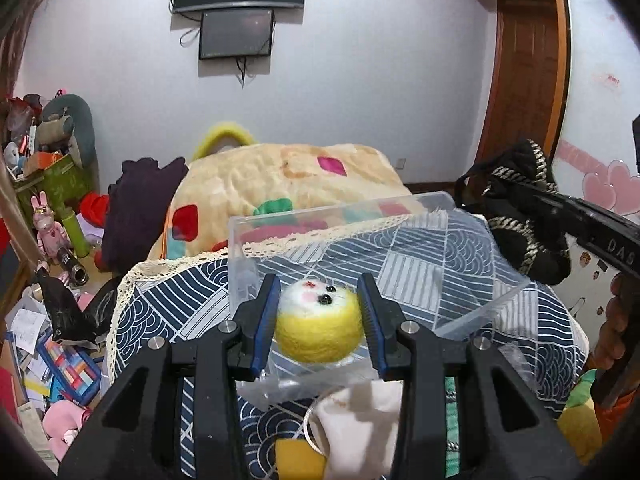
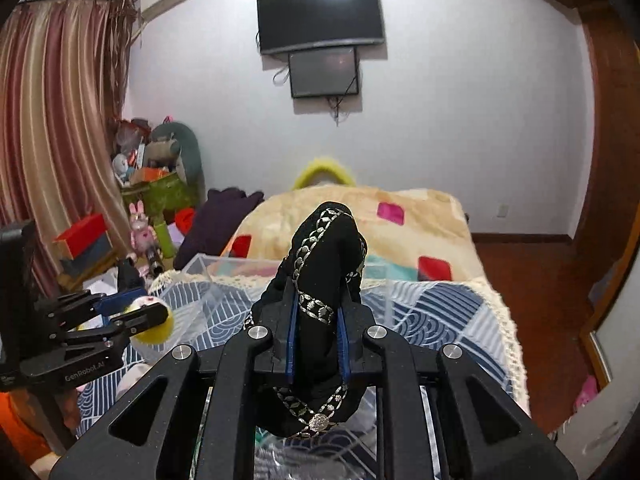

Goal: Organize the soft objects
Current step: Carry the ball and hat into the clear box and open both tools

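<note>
My left gripper (image 1: 320,316) is shut on a yellow and white felt ball toy (image 1: 318,326) with a small face, held over the near end of a clear plastic box (image 1: 400,208) that stands on the patterned blue cloth (image 1: 460,248) on the bed. My right gripper (image 2: 318,338) is shut on a black fabric piece with silver trim (image 2: 324,264), held above the same clear box (image 2: 200,264). In the left wrist view the black fabric (image 1: 520,200) hangs at the right, by the box's far right corner. The left gripper with the ball (image 2: 154,322) shows at the left of the right wrist view.
A cream blanket with coloured squares (image 1: 288,176) covers the bed behind the box. A white cloth pouch (image 1: 360,424) and a yellow item (image 1: 296,460) lie below my left gripper. Toys, boxes and papers (image 1: 52,340) clutter the floor at left. A wooden door (image 1: 524,80) stands at right.
</note>
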Available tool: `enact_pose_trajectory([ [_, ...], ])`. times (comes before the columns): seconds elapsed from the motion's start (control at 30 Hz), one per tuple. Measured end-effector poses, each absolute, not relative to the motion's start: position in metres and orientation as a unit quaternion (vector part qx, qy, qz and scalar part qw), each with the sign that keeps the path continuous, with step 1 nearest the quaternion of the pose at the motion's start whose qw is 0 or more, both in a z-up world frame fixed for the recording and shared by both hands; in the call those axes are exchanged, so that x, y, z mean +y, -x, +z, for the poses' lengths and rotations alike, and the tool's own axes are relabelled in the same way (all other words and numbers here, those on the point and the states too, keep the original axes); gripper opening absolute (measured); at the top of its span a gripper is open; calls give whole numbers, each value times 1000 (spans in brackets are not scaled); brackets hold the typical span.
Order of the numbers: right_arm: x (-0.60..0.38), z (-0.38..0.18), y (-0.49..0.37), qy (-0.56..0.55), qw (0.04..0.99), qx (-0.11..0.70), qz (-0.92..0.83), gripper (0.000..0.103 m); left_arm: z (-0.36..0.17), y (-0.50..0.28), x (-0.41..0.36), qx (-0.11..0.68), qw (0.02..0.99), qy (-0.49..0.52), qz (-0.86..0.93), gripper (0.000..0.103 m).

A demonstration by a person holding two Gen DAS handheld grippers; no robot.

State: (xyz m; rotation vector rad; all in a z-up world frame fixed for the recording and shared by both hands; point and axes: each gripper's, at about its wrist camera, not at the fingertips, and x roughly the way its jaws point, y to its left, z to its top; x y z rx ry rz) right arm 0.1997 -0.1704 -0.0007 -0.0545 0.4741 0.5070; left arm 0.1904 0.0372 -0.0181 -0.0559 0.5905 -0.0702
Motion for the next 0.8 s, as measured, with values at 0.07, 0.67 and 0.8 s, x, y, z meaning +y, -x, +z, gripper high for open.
enact_pose_trajectory([
  [0.07, -164, -9, -208, 31, 936, 249, 246, 14, -21, -198, 39, 303, 952, 31, -34, 39],
  [0.67, -135, -42, -233, 108, 903, 336, 245, 37, -43, -223, 32, 362, 931, 26, -51, 42],
  [0.8, -142, -33, -225, 92, 904, 324, 262, 51, -38, -215, 30, 351, 935, 19, -53, 43],
])
